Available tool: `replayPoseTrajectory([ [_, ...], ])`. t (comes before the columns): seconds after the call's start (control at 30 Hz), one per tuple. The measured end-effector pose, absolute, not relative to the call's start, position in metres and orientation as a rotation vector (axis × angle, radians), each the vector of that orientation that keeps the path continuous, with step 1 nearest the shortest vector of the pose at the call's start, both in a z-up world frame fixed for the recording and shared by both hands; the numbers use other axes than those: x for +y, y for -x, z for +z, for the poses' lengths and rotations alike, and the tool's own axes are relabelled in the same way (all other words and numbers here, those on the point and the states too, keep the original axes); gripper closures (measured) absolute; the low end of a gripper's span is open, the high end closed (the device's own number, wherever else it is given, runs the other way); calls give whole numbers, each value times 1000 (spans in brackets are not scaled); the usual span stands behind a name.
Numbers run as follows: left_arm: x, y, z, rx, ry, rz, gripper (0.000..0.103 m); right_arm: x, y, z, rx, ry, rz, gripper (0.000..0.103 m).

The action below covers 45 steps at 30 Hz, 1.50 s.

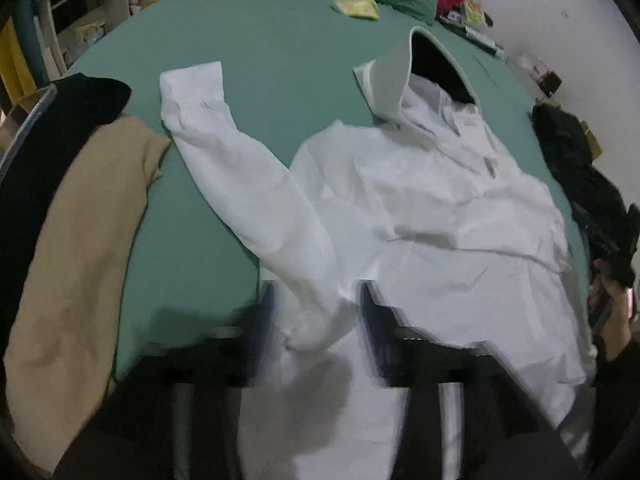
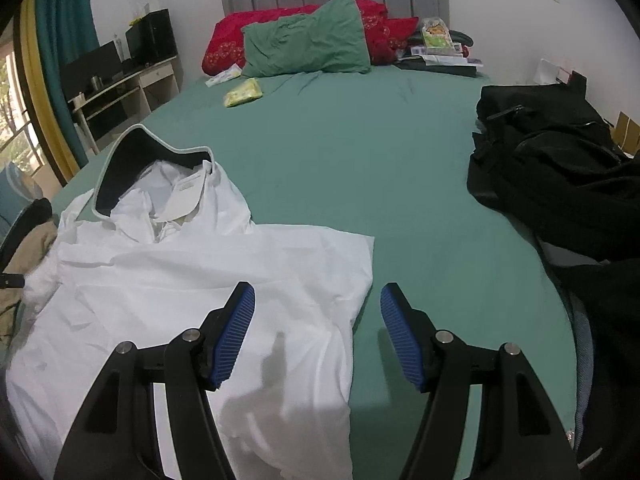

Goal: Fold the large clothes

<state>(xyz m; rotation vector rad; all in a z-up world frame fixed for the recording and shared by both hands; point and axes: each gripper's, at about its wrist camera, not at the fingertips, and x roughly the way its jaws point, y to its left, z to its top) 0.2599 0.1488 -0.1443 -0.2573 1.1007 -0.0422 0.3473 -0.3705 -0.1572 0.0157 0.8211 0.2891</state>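
White jacket (image 2: 192,280) on bed (image 2: 400,184): one side folded in, one sleeve (image 1: 224,168) still spread; both tools (image 2: 316,332) (image 1: 316,320) open, empty.

One white jacket (image 2: 192,280), two pillows (image 2: 308,40)

My blue finger pads (image 2: 236,336) are ribbed rubber on matt black plastic arms with bright metal pins. Beneath them, a white hooded garment (image 2: 208,276) of thin, crinkled, faintly glossy cloth lies on a smooth matt green bedsheet (image 2: 400,152).
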Motion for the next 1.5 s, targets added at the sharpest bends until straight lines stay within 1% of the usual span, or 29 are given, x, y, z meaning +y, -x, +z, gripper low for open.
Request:
replayPoseTrajectory([
  [0.1,175,-291,-139,1025,220,60,44,-373,-347,-159,829,-20,284,37],
  [0.23,201,-347,-158,966,168,177,44,-371,-350,-165,845,6,273,37],
  [0.3,214,-375,-175,964,153,238,44,-370,-351,-166,841,22,270,37],
  [0.37,222,-397,-197,1022,135,287,44,-368,-353,-170,850,41,267,37],
  [0.43,224,-402,-210,1040,151,257,45,-366,-353,-175,856,53,270,37],
  [0.47,221,-399,-210,997,122,244,49,-365,-353,-178,864,57,269,37],
  [0.5,220,-399,-209,993,113,222,82,-364,-354,-181,877,59,275,37],
  [0.53,220,-398,-205,981,113,213,99,-362,-353,-181,878,60,281,37],
  [0.67,235,-382,-155,823,167,289,100,-360,-348,-173,853,53,302,37],
  [0.77,229,-369,-88,671,195,331,100,-363,-344,-158,812,27,309,37],
  [0.87,189,-359,-7,508,148,300,100,-372,-340,-138,762,-20,317,37],
  [0.9,169,-357,19,461,125,281,100,-378,-338,-130,746,-45,322,37],
  [1.0,97,-346,76,378,57,191,100,-389,-334,-117,716,-93,333,37],
  [1.1,23,-332,98,349,-12,100,99,-402,-329,-107,704,-148,351,37],
  [1.17,-15,-330,97,372,-30,31,99,-410,-323,-103,691,-163,352,37],
  [1.2,-38,-327,89,396,-33,-9,99,-414,-321,-101,694,-169,348,37],
  [1.27,-89,-330,52,522,-80,-125,90,-424,-314,-100,688,-186,350,37],
  [1.33,-132,-334,3,720,-88,-267,47,-431,-313,-103,708,-200,347,37],
  [1.37,-147,-332,-28,830,-64,-342,43,-435,-312,-105,724,-208,339,37],
  [1.4,-155,-325,-55,915,-31,-395,43,-440,-312,-107,730,-217,333,37],
  [1.5,-156,-303,-96,1022,-14,-443,43,-447,-314,-112,752,-254,323,37],
])
